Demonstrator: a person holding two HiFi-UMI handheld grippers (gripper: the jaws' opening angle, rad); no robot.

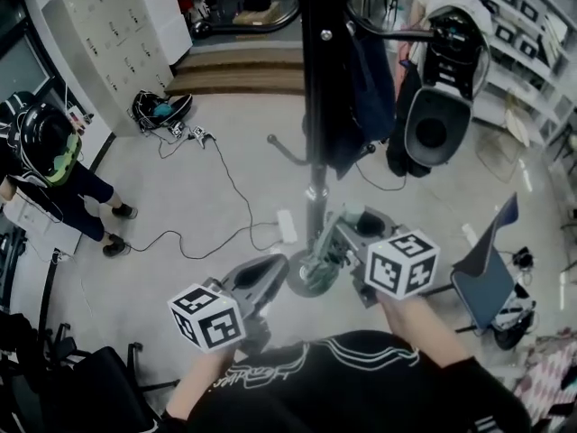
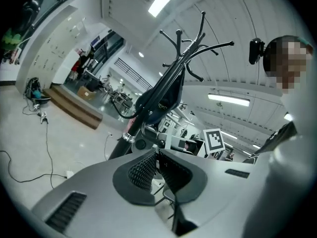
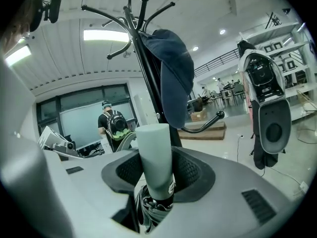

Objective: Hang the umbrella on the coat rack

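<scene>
The black coat rack [image 1: 313, 106] stands just ahead of me, with a dark blue garment [image 1: 356, 88] hanging on it. My right gripper [image 1: 347, 233] is shut on the folded umbrella [image 1: 311, 273]. In the right gripper view its pale green handle [image 3: 154, 152] stands up between the pads of the right gripper [image 3: 154, 168], and the dark folded canopy [image 3: 151, 207] bunches below. The rack's hooks [image 3: 129, 14] rise beyond it, a blue cap [image 3: 171, 68] on one. My left gripper [image 1: 266, 273] sits beside it, lower left. In its own view the left gripper [image 2: 157, 155] is shut on nothing, facing the rack [image 2: 173, 78].
A person with a backpack [image 1: 45, 152] stands at the left. Cables [image 1: 225, 197] trail over the floor. A black and white device [image 1: 442, 88] hangs at the right, and a blue chair [image 1: 487, 260] stands below it. Wooden steps [image 1: 239, 70] and lockers [image 1: 108, 34] lie behind.
</scene>
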